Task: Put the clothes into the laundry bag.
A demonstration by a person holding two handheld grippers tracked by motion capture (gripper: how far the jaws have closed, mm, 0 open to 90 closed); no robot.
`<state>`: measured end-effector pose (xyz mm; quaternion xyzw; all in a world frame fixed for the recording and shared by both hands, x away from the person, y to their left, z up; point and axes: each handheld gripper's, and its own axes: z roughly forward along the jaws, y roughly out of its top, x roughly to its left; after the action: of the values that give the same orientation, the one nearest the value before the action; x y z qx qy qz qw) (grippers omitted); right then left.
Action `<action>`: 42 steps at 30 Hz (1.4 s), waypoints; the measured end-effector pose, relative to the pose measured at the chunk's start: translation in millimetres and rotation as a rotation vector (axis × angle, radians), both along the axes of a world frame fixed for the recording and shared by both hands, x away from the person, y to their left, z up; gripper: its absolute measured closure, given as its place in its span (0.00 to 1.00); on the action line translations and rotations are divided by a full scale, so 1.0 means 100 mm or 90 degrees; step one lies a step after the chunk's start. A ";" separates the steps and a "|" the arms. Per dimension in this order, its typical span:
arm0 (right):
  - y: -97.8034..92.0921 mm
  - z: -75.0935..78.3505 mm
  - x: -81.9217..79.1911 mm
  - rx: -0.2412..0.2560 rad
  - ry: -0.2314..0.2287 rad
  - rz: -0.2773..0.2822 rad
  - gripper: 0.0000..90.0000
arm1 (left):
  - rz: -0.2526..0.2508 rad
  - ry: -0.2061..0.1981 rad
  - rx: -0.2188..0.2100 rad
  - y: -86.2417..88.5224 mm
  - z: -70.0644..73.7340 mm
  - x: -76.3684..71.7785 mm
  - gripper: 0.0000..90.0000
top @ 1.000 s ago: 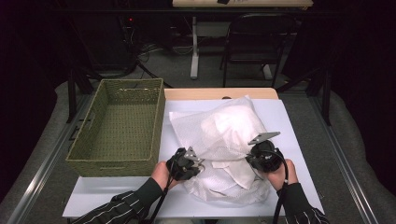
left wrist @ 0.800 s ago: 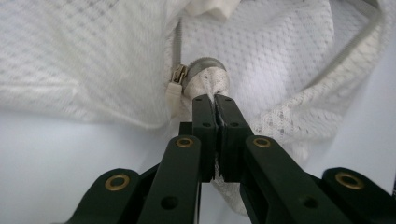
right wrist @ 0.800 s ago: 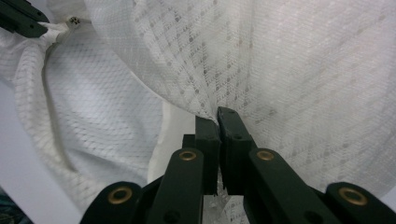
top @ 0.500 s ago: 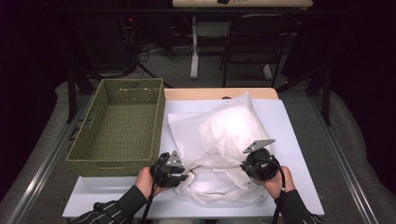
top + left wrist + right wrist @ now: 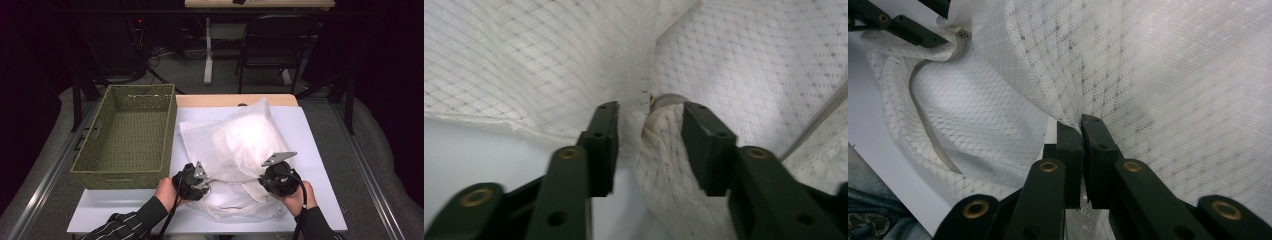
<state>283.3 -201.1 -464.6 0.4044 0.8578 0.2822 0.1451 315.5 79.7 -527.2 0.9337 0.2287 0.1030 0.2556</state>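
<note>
A white mesh bag [image 5: 243,140] with something white and bulky inside lies on the white table top [image 5: 322,165]. My right gripper [image 5: 262,180] is at the bag's near right edge, and in the right gripper view it [image 5: 1080,131] is shut on a fold of the mesh [image 5: 1168,75]. My left gripper [image 5: 206,181] is at the near left edge. Its jaws [image 5: 649,131] stand open around a bunched roll of the mesh hem [image 5: 664,165], which touches one jaw. The bag's mouth gapes between the two grippers.
A green woven basket [image 5: 125,135] with nothing in it stands on the table's left, right beside the bag. A strip of wooden table edge [image 5: 220,100] shows behind. A dark chair [image 5: 275,45] and desk legs stand on the floor beyond.
Both grippers have come nearer the person, dragging the bag's near edge with them. The left one swung out to the left, then back a little to the right.
</note>
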 end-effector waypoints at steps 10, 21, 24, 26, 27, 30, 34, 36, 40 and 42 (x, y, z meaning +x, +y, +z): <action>-0.05 -0.03 -0.12 0.011 0.009 -0.011 0.97 | -0.020 0.021 -0.026 0.23 0.07 -0.10 0.99; -0.06 0.06 -0.16 0.045 -0.008 0.008 0.97 | 0.019 0.027 -0.055 0.49 0.17 -0.22 0.99; -0.06 0.11 -0.17 0.068 -0.006 0.018 0.97 | 0.028 0.025 -0.049 0.52 0.17 -0.22 0.99; -0.04 0.16 -0.17 0.083 -0.010 0.023 0.97 | 0.027 0.018 -0.039 0.52 0.16 -0.22 0.99; -0.03 0.17 -0.17 0.080 -0.015 0.024 0.97 | 0.025 0.014 -0.038 0.52 0.16 -0.22 0.98; 0.02 0.13 -0.08 0.061 -0.016 0.021 0.97 | 0.016 0.001 -0.044 0.45 0.22 -0.23 0.86; 0.07 0.09 0.01 0.044 -0.012 0.009 0.97 | -0.011 -0.004 -0.056 0.32 0.30 -0.29 0.66; 0.09 0.09 0.04 0.026 -0.021 0.008 0.97 | -0.034 -0.009 -0.052 0.20 0.30 -0.33 0.61; 0.07 0.05 0.07 0.014 -0.012 -0.007 0.97 | -0.070 -0.001 -0.050 -0.01 0.26 -0.33 0.50; 0.05 0.02 0.08 0.004 -0.011 -0.011 0.97 | -0.088 0.013 -0.067 -0.10 0.24 -0.33 0.44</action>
<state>291.1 -195.9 -462.8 0.4096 0.8523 0.2869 0.1534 282.4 69.3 -503.0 0.9335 0.1712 0.0636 0.3086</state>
